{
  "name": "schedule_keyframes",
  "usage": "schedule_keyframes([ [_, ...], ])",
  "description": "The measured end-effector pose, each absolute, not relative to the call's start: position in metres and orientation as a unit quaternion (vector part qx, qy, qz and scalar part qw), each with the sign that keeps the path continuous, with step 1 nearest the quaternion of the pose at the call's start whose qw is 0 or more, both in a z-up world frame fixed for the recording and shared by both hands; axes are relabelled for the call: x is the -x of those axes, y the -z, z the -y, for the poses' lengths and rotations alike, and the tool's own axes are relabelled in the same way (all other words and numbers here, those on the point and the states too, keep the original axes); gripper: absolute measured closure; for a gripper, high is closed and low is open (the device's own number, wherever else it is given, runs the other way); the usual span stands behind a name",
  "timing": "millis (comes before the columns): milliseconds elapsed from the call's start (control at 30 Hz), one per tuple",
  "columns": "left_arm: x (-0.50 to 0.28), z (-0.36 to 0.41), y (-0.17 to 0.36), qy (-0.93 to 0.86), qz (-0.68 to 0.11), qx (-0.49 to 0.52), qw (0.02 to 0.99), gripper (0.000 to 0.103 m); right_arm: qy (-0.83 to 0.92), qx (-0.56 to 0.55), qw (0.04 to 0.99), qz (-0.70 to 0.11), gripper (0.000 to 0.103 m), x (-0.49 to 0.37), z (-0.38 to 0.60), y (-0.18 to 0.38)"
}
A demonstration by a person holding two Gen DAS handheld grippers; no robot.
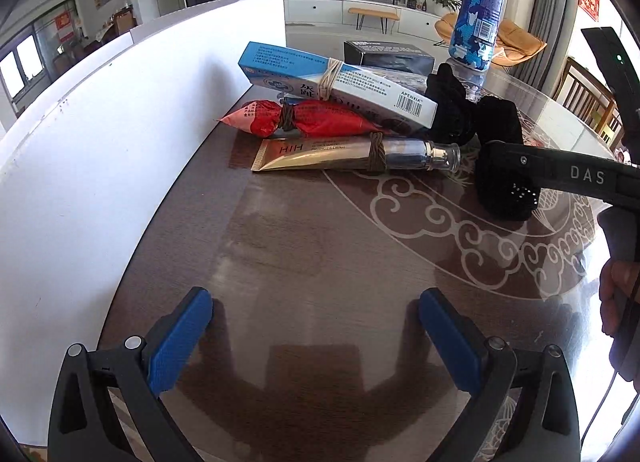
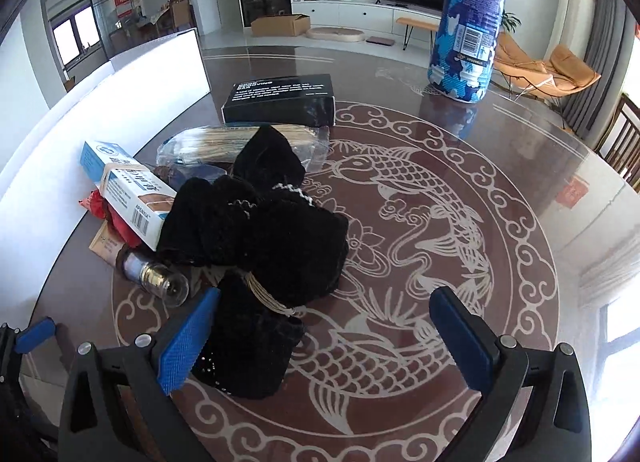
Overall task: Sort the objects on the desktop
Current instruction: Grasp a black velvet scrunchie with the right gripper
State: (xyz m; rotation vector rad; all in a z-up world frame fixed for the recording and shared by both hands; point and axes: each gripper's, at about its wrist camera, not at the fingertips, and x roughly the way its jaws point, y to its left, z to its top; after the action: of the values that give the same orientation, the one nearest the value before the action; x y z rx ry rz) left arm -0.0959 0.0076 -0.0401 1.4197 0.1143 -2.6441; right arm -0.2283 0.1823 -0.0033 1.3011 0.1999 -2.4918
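Two hand-held grippers hover with jaws spread wide and empty over a dark, glossy round table (image 2: 520,165) inlaid with a pale carp-and-cloud pattern. At far left stands a tall white panel (image 1: 120,133), just beside the heap of desktop objects. Against it, in the left wrist view, lie a red foil packet (image 1: 320,121) cinched with brown cord, a gold cream tube (image 1: 320,153) with a clear cap, likewise tied, and, propped across them, a blue-and-white carton (image 1: 340,83) bound with a pale band. The left gripper (image 1: 316,338) sits well short of this pile, blue pads over bare tabletop. Further right, a bundle of black knitted cloth (image 2: 256,238), tied with pale string, touches the carton and tube cap; the right gripper (image 2: 326,336) has its left pad just beside the bundle's near end. Behind the cloth lie a clear plastic packet (image 2: 208,145) of pale sticks and a flat black box (image 2: 280,101). Well apart at right, a blue camouflage-print cylinder (image 2: 468,21) stands upright.
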Motion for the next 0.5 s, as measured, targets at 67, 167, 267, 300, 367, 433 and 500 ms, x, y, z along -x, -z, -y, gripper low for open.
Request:
schedule_keyframes([
  [67,0.096,-0.008,0.04,0.878,-0.038,-0.471,0.069,0.0,0.875,-0.461,0.138,-0.052,0.0,0.223,-0.21,0.005],
  [167,0.095,-0.007,0.04,0.878,-0.038,-0.471,0.07,0.0,0.88,-0.459,0.117,-0.042,0.0,0.209,-0.242,0.002],
  [267,0.096,-0.008,0.04,0.878,-0.038,-0.473,0.07,0.0,0.886,-0.445,0.122,-0.05,0.0,0.192,-0.255,-0.007],
  [300,0.097,-0.007,0.04,0.876,-0.039,-0.475,0.069,0.0,0.89,-0.434,0.13,-0.055,0.0,0.185,-0.254,-0.012],
  [367,0.097,-0.002,0.04,0.873,-0.045,-0.48,0.078,0.0,0.895,-0.41,0.161,-0.069,0.0,0.177,-0.243,-0.023],
  [433,0.095,0.006,0.039,0.869,-0.056,-0.482,0.097,0.0,0.891,-0.4,0.196,-0.093,0.0,0.177,-0.218,-0.031],
  [500,0.092,0.014,0.038,0.867,-0.072,-0.481,0.108,0.0,0.881,-0.398,0.225,-0.12,0.0,0.186,-0.187,-0.034],
])
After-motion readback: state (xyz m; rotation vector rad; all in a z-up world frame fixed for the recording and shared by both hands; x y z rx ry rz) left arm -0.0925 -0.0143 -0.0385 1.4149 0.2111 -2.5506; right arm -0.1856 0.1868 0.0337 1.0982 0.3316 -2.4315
